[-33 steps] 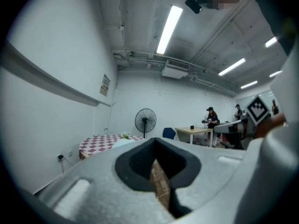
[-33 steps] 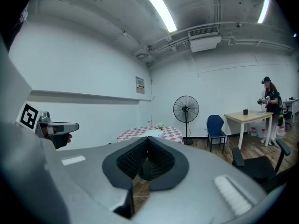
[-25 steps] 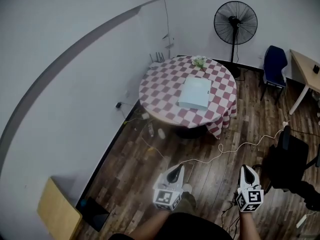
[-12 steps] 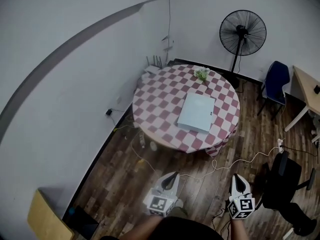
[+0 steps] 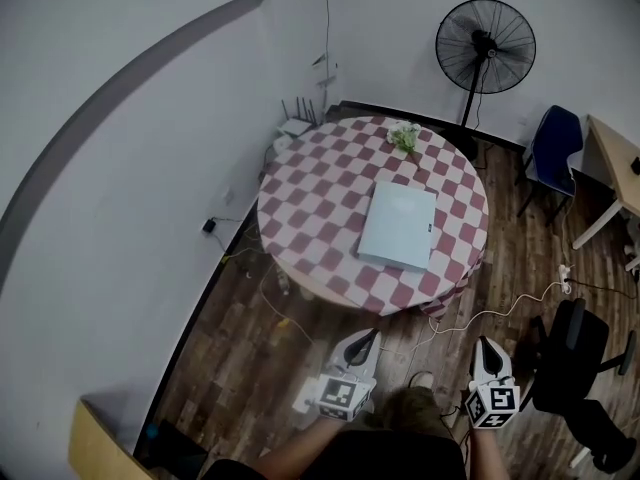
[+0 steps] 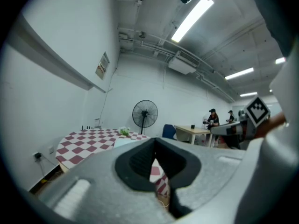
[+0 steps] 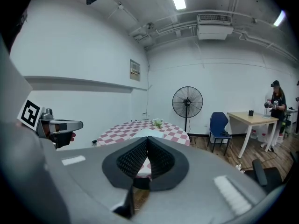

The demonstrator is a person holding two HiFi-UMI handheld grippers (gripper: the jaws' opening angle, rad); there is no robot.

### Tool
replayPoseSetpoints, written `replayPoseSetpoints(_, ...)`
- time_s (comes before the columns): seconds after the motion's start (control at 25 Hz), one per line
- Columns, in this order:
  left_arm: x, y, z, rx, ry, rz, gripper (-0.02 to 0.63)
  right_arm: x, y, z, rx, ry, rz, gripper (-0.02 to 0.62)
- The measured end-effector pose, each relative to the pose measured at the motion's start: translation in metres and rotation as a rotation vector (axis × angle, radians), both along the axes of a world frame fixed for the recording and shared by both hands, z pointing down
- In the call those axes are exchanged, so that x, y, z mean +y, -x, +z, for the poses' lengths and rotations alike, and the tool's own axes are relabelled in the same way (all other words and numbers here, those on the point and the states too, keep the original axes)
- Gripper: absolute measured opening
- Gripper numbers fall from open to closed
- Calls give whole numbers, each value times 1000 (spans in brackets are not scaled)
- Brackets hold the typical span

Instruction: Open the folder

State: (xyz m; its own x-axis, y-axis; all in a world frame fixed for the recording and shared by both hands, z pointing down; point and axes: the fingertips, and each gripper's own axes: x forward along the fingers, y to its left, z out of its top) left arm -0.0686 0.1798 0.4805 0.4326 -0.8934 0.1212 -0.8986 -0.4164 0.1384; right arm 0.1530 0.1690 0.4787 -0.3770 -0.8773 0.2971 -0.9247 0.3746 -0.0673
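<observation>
A pale blue folder (image 5: 399, 225) lies closed and flat on the round table (image 5: 300, 208) with the red-and-white checked cloth, right of its middle. In the left gripper view the folder (image 6: 122, 142) shows as a thin pale slab on the table (image 6: 88, 139). In the right gripper view the same folder (image 7: 148, 133) lies just past the jaw tips. My left gripper (image 5: 372, 336) and right gripper (image 5: 486, 347) are both shut and hold nothing. They hang over the wooden floor, short of the table's near edge.
A standing fan (image 5: 485, 48) is behind the table. A blue chair (image 5: 551, 148) and a wooden desk (image 5: 615, 158) stand to the right. A black office chair (image 5: 570, 353) is near my right gripper. White cables (image 5: 500, 308) trail across the floor. A small plant (image 5: 404, 136) sits on the table's far side.
The table has grown larger and nearer in the head view as I walk toward it. Both grippers travel along with me, still shut.
</observation>
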Motion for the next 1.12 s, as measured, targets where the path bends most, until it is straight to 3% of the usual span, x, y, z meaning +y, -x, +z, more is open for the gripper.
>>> replayPoseSetpoints(0.36, -53, -8, 13, -37, 25, -57, 5, -73, 5, 20, -92, 43, -46, 3)
replayPoseSetpoints(0.6, -113, -15, 24, 8, 73, -160, 5, -145, -1, 41, -72, 91, -124, 3)
replayPoseSetpoints(0.8, -163, -36, 48, -28, 114, -123, 5, -204, -1, 61, -37, 127, -149, 3)
replayPoseSetpoints(1.12, -232, -42, 89, -43, 218, -137, 5, -271, 24, 115, -23, 246, -288, 3)
